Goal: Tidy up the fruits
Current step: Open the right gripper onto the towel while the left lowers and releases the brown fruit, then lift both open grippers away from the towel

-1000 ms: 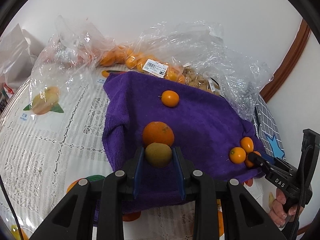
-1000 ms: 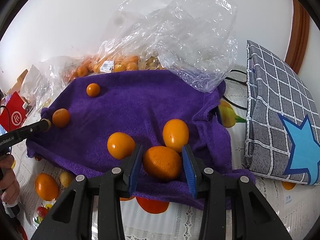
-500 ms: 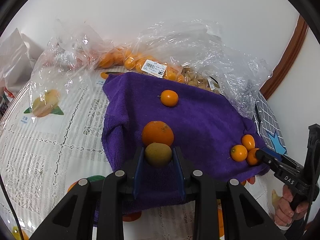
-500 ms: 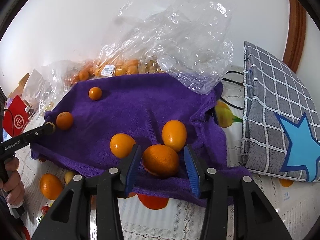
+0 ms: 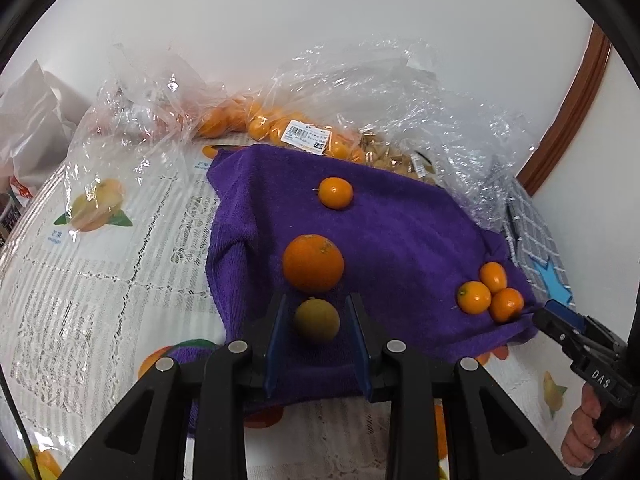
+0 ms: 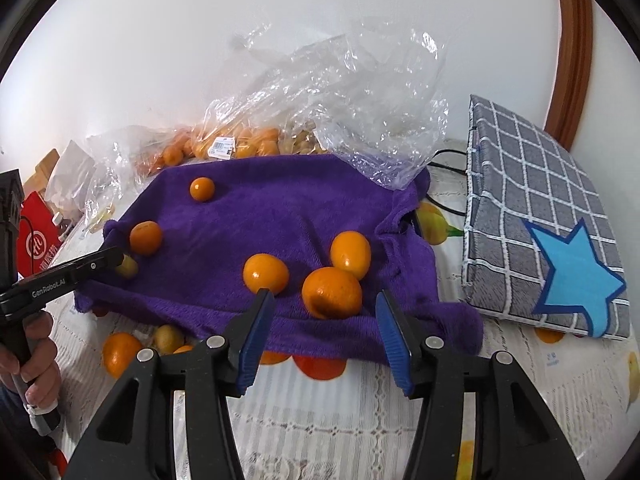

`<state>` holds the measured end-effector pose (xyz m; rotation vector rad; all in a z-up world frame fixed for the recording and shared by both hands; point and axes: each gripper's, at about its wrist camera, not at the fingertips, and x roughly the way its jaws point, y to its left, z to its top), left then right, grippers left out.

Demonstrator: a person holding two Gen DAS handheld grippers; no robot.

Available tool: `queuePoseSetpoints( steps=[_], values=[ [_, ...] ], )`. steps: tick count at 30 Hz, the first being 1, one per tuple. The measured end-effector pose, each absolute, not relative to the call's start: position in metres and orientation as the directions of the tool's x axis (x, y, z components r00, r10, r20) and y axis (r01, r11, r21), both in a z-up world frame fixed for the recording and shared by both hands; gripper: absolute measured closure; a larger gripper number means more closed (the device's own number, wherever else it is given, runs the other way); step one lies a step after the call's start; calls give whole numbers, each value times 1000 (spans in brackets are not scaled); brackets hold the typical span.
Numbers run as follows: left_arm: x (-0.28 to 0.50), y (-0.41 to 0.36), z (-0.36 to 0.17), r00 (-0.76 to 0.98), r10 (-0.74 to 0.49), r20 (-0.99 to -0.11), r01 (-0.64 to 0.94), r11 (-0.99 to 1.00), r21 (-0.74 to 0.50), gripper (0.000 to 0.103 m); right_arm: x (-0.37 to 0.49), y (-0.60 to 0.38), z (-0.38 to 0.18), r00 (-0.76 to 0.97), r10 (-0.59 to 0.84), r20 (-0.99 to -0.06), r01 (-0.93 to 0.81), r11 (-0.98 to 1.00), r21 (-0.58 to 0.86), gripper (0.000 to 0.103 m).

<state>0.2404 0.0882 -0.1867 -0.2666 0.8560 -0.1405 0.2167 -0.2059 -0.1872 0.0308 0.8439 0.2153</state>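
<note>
On the purple towel (image 6: 280, 216), three oranges (image 6: 332, 292) are grouped near its right edge, just released by the right gripper (image 6: 324, 320), whose jaws have been spreading. A greenish fruit (image 5: 317, 319) lies between the left gripper (image 5: 316, 336) jaws, barely parted. More fruit remains bagged (image 5: 304, 136) at the counter's far edge.

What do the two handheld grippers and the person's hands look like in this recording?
Both are black plastic scissor-like frames with silver rivets and ribbed blue pads. The left gripper has "GenRobot.AI" in white on its side, seen from the right wrist view; the right gripper shows "DAS" in white from the left wrist view. A thin black cable runs along the left view's edge. Each is held by a bare hand on a black handle; no sleeve shows.
</note>
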Motion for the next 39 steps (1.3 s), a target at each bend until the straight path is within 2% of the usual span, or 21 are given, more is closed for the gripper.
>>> queuePoseSetpoints(
  steps=[3,9,16,22,29,39],
  values=[
    [233,92,-183,668,-242,-704,22,951,-307,65,207,-203,-180,659,193,-727,-180,979,97,50],
    [211,99,-178,703,-250,-666,33,947,-321,61,190,-194,-170,678,192,-710,-183,979,90,50],
    [184,110,-176,723,-191,-664,25,967,-252,61,175,-180,-173,682,178,-709,-166,982,87,50],
    [169,139,-181,720,-92,-688,-87,972,-220,61,170,-165,-183,633,210,-745,-201,974,104,52],
    [160,155,-185,712,-91,-696,-114,963,-243,61,160,-143,-197,603,271,-750,-270,954,128,53],
    [161,154,-188,703,-133,-699,-91,957,-274,61,171,-126,-215,561,274,-781,-288,949,126,57]
  ],
)
